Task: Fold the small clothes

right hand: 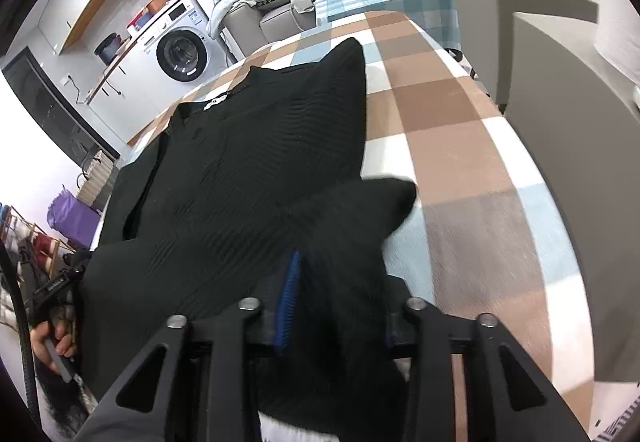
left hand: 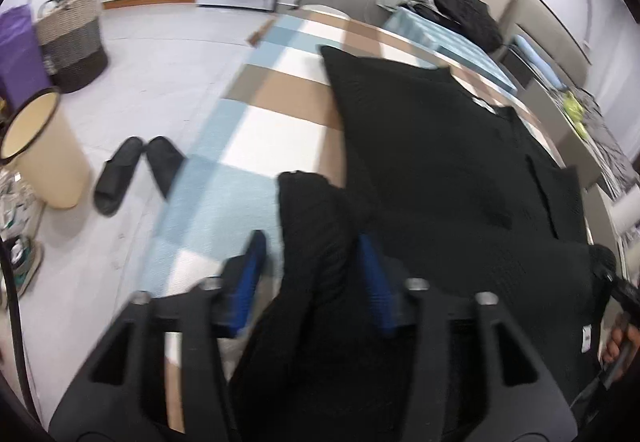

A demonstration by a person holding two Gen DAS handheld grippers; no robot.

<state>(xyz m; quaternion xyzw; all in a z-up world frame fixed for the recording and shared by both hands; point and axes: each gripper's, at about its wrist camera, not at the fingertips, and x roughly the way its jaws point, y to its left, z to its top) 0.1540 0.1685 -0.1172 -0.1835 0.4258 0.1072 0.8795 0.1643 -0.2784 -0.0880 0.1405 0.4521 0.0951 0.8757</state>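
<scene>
A checked desk (right hand: 452, 113) carries a black sweater (right hand: 256, 161) spread across its middle. The left tool (left hand: 310, 270) pinches a sweater fold at 6 o'clock; the right tool (right hand: 340, 298) clamps another black fold at 6 o'clock.

Under my jaws runs the checked cloth (right hand: 460, 129) of the table — brown, white, pale-blue squares — with the black knit top (right hand: 256, 161) spread flat across the frame's centre.
</scene>
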